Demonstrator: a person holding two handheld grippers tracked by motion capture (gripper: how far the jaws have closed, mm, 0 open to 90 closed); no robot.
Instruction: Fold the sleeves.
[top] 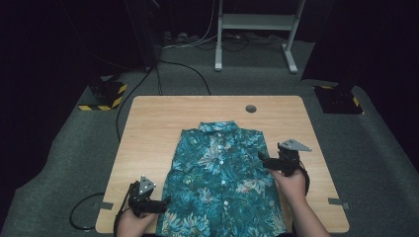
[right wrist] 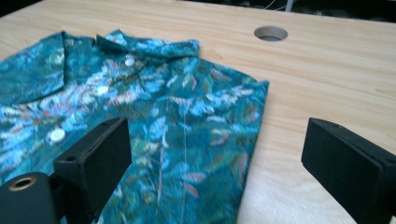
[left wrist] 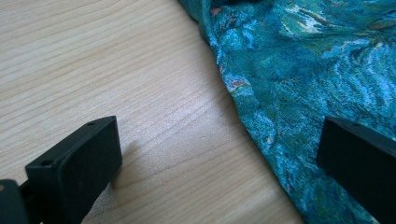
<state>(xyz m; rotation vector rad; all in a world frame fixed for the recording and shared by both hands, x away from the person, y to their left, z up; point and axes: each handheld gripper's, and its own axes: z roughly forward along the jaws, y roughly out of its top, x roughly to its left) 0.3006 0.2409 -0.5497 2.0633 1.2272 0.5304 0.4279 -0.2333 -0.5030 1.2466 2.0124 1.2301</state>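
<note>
Both of my forearms come in at the near edge of the light wooden table (top: 148, 123). On it lies the teal floral short-sleeved shirt (top: 220, 182), buttoned, front up, collar far, hem over the near edge, sides tucked in as if partway through folding. My right gripper (top: 269, 161) straddles the shirt's right folded edge with jaws spread wide and nothing held, placed, I judge, for the next fold. My left gripper (top: 160, 205) waits wide open at the near left edge, holding nothing.

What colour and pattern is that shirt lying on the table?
The shirt is teal-green with a light blue, leafy floral print and white buttons; the right gripper view shows it best.
</note>
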